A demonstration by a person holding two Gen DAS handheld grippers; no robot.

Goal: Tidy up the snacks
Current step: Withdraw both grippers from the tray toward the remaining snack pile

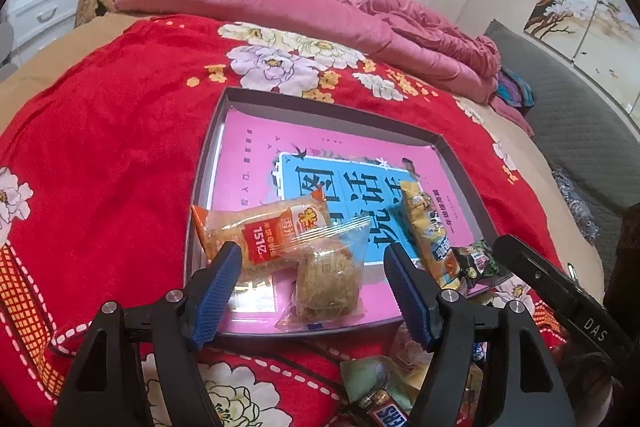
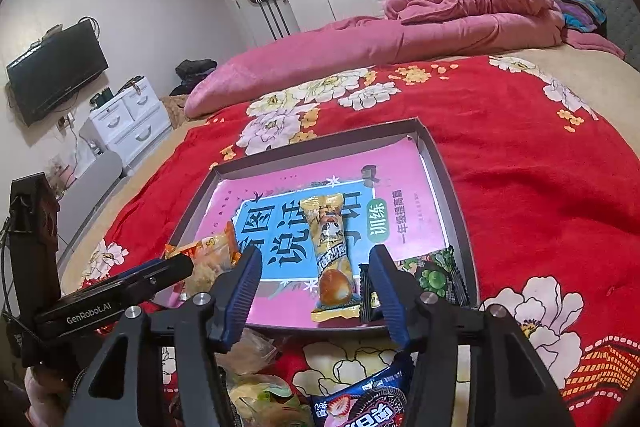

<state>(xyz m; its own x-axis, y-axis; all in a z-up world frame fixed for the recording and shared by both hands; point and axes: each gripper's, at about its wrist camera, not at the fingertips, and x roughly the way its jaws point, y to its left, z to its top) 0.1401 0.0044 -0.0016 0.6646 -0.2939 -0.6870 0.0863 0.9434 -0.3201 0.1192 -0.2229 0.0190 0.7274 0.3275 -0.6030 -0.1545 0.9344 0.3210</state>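
- Left gripper: jaws spread wide, nothing between them. It hangs over the near edge of the tray, pointing at the clear-wrapped pastry.
- Right gripper: also spread and empty, over the near edge of the tray. The yellow snack bar lies in line between its fingers, but below them, flat on the tray.
- Already in the tray: orange cracker pack at the near left, the clear-wrapped pastry overlapping its corner, the yellow snack bar near the right, and the dark green packet in the near right corner, just beside the bar.
- Not yet sorted, on the red blanket under the grippers: blue cookie pack, pale green wrapper, Snickers bar, and some clear wrappers I can't identify.
- My read: both hands are free, so the next step is to pick up another loose snack near the tray's front wall.
- Advice: pull one gripper back and tilt it down; the pile sits below and behind the fingertips, largely hidden by the gripper bodies.
- Grab wrappers across the short width, mid-body. The film is slippery, and the contents likely crush, so close gently.
- Move one hand at a time; the grippers sit near each other and could collide.
- Drop into bare tray area further back, not on the overlapped front row.
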